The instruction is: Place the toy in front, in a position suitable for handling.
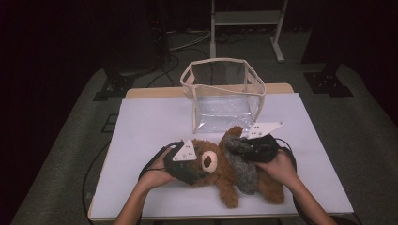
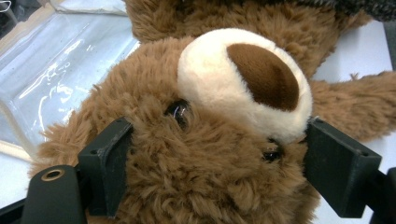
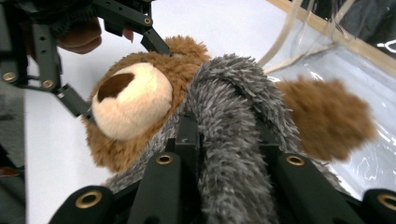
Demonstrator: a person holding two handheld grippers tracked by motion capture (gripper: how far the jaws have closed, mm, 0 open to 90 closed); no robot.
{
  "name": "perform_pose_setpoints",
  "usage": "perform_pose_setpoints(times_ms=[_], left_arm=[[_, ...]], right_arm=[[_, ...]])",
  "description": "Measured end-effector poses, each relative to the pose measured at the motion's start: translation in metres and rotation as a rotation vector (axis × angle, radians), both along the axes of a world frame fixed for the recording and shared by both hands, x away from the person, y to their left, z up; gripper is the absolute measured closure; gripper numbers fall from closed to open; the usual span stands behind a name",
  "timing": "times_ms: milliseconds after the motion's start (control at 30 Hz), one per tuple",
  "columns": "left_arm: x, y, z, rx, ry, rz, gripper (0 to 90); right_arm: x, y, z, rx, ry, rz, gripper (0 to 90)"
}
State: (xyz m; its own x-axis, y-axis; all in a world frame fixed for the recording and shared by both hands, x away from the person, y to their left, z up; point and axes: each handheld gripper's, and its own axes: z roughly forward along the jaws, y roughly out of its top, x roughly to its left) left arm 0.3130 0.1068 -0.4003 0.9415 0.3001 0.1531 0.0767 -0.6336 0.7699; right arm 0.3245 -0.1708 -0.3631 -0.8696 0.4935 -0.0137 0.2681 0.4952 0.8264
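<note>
A brown teddy bear (image 1: 220, 180) lies on its back on the white table (image 1: 150, 122), with a grey fuzzy scarf (image 1: 245, 174) around its neck. My left gripper (image 1: 197, 172) holds the bear's head (image 2: 201, 186) from the left, one jaw sunk into the fur on each side below the cream muzzle (image 2: 219, 79). My right gripper (image 1: 237, 146) comes in from the right and is shut on a fold of the scarf (image 3: 233, 154), which bulges up between its jaws. In the right gripper view, the left gripper's fingers (image 3: 72, 100) bracket the bear's face.
A clear plastic bag with a beige trim (image 1: 225, 91) stands open at the far middle of the table, just behind the bear. Both forearms come in from the near edge. A metal frame and cables sit on the floor beyond the table.
</note>
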Motion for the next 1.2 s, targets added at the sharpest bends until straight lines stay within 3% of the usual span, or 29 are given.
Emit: perform_pose_setpoints(times_ms=[167, 400, 500, 667, 833, 1000, 1100, 1200], left_arm=[[0.001, 0.003, -0.002, -0.016, 0.008, -0.001, 17.4], [0.002, 0.007, 0.001, -0.025, 0.005, -0.013, 17.4], [0.003, 0.01, 0.007, -0.048, 0.008, -0.018, 17.4], [0.004, 0.009, 0.003, -0.064, 0.027, -0.026, 22.1], [0.002, 0.005, 0.003, -0.05, 0.028, -0.032, 22.5], [0.0, 0.005, 0.002, -0.03, 0.024, -0.036, 22.5], [0.0, 0.006, 0.002, -0.023, 0.019, -0.039, 22.6], [-0.001, 0.006, 0.002, -0.022, 0.019, -0.04, 22.8]], right_arm=[[0.001, -0.013, -0.002, 0.011, -0.015, -0.042, 70.6], [0.006, -0.056, -0.011, 0.063, 0.043, -0.135, 70.4], [0.006, -0.063, -0.013, 0.084, 0.065, -0.14, 70.6], [0.004, -0.053, -0.007, 0.085, 0.061, -0.112, 70.8], [0.005, -0.022, 0.002, 0.055, 0.043, -0.038, 70.8], [0.006, 0.018, 0.001, -0.047, 0.011, 0.031, 70.6], [0.008, 0.016, 0.001, -0.056, 0.003, 0.017, 70.7], [0.011, -0.002, -0.001, -0.043, 0.004, -0.02, 70.6]])
